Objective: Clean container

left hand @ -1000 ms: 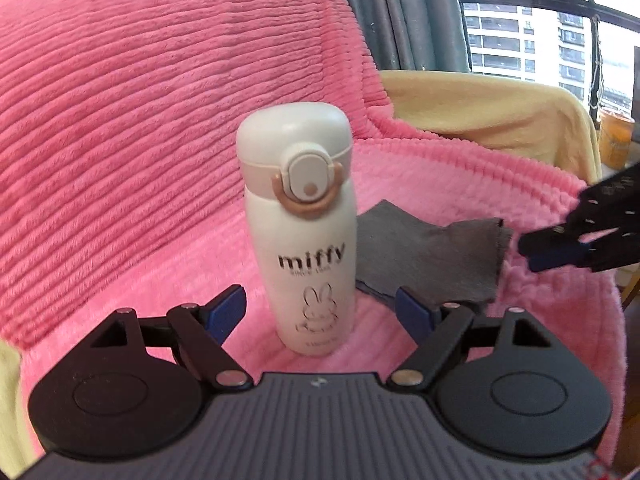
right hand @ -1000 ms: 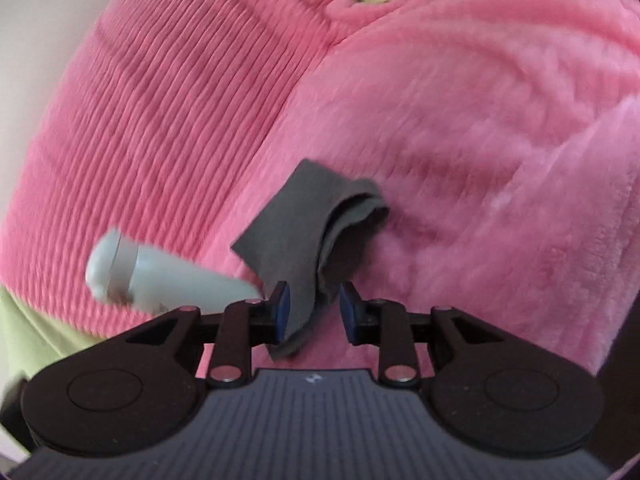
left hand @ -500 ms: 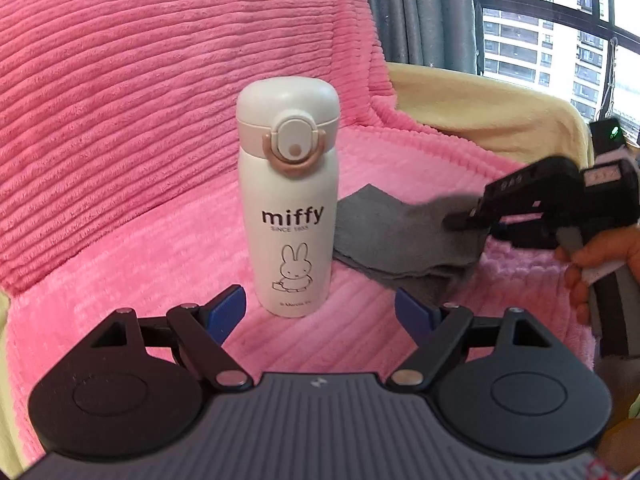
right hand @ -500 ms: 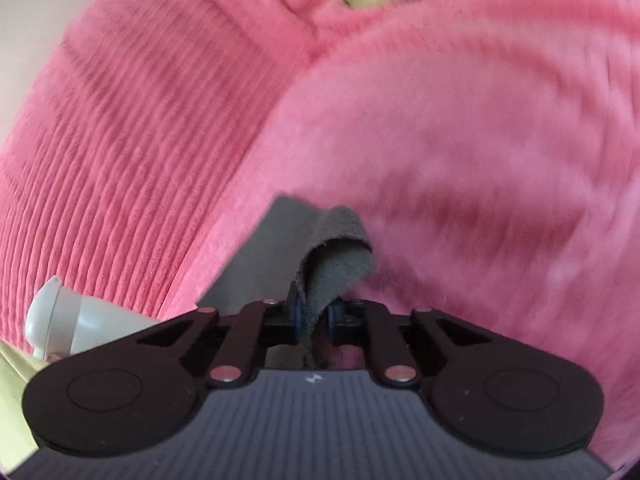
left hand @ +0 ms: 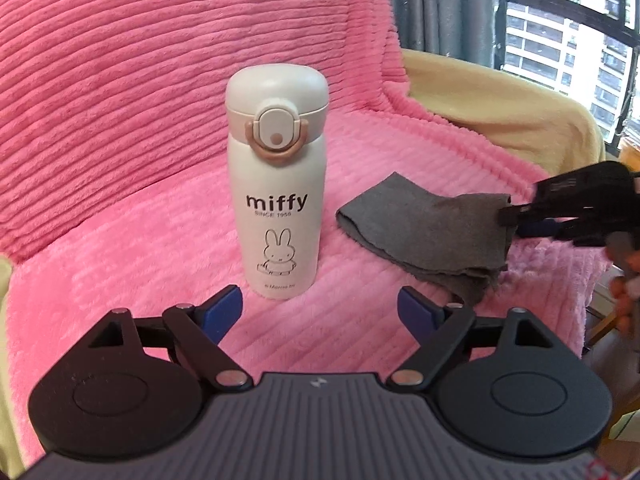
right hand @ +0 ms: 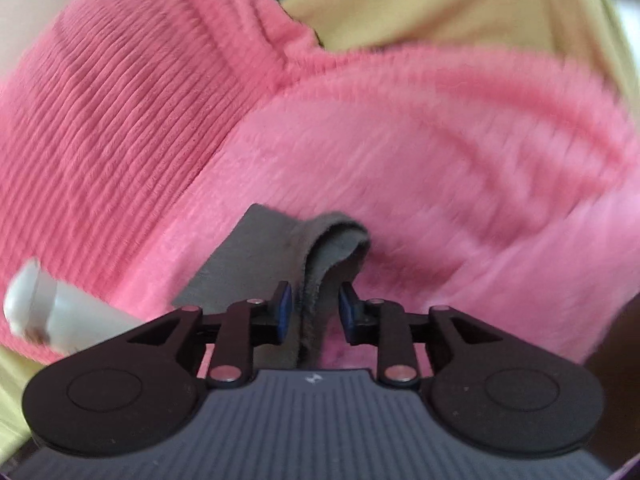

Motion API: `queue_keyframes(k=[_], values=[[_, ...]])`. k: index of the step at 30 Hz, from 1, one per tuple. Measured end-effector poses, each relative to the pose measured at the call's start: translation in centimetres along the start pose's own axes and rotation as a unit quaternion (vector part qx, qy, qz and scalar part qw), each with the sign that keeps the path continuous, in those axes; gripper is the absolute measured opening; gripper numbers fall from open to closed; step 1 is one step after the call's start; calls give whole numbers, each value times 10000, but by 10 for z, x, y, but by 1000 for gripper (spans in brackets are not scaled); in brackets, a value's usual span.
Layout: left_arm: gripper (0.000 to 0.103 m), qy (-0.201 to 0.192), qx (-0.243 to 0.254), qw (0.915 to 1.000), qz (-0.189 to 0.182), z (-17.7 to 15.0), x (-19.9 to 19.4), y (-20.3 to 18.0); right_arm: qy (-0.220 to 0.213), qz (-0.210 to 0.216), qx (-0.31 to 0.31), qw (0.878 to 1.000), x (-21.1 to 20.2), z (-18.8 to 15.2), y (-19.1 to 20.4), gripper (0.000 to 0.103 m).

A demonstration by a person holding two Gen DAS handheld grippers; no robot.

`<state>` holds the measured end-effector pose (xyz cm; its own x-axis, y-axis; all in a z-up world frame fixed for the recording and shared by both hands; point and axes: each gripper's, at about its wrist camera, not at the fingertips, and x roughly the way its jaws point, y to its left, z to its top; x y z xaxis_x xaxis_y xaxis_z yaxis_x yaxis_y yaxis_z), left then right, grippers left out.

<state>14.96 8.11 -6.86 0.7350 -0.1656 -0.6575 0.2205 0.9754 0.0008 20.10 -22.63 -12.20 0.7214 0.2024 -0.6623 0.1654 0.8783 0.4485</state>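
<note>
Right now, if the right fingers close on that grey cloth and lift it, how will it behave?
The grey cloth will likely go floppy and drape, since it already lies folded and rumpled on the pink blanket. It looks thin, so probably light. Its fuzzy surface should grip rather than slip, though a lower layer may trail loose.

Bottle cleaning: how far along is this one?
Done: nothing visible; the bottle stands upright and closed, untouched. In hand: the right gripper straddles a raised fold of the grey cloth, its jaws just reopened, pads off it. The left gripper is open, short of the bottle. Left: grasping both, then wiping.
</note>
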Motion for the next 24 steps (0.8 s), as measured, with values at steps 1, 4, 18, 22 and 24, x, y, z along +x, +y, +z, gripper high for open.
queue_keyframes(k=[1, 4, 18, 22, 24], values=[[89, 56, 8, 10000, 72, 0, -2, -1, -75, -32, -201, 9998, -11, -2, 0, 24], [89, 256, -61, 9993, 252, 2, -10, -9, -93, 189, -544, 9983, -40, -14, 8, 24], [101, 505, -215, 9939, 954, -12, -74, -39, 204, 127, -1785, 9837, -123, -68, 33, 24], [103, 415, -220, 9921, 1159, -13, -93, -44, 133, 30, -1969, 9803, -143, -72, 36, 24], [103, 358, -212, 9916, 1222, -13, -101, -47, 120, 52, -2049, 9787, -150, -74, 39, 24]])
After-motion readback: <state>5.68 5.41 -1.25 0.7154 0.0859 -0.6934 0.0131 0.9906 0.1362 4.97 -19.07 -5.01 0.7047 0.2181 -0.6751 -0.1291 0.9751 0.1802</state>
